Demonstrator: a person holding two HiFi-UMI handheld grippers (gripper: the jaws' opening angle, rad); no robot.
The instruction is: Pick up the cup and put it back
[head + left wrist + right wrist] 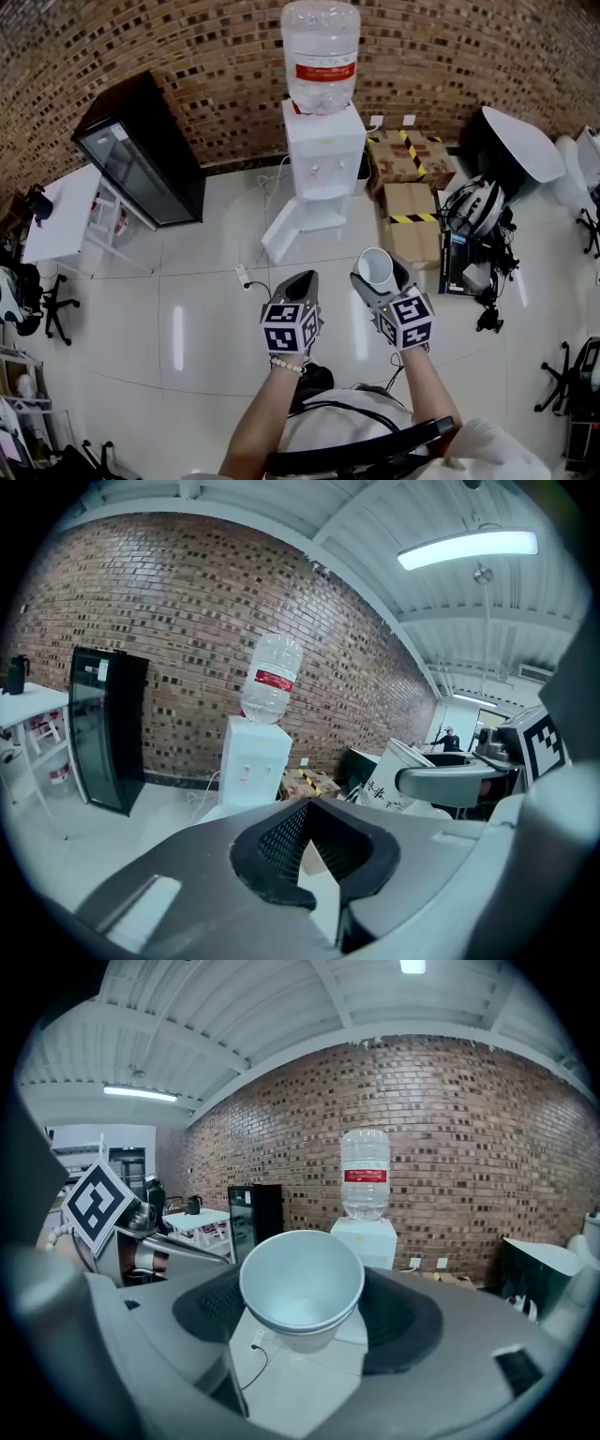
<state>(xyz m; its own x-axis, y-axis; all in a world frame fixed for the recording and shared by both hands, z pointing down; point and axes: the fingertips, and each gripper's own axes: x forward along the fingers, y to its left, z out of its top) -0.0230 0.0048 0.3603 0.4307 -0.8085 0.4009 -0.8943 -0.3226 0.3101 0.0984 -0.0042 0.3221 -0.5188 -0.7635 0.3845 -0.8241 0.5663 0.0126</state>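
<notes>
Here, cup [377, 267] upright, mouth up, in right claw [382, 277]

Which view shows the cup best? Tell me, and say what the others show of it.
The right gripper view: the cup fills the middle, open mouth toward the camera, empty inside, clamped in the right gripper. The head view shows it small, from above; the left gripper view catches its printed side, right of centre.

A glossy white floor [187, 272] carries a water dispenser [323, 155], a black fridge [141, 155], cardboard boxes [411, 211], a white table [61, 216], a power strip [242, 275] and a chair [52, 305].
</notes>
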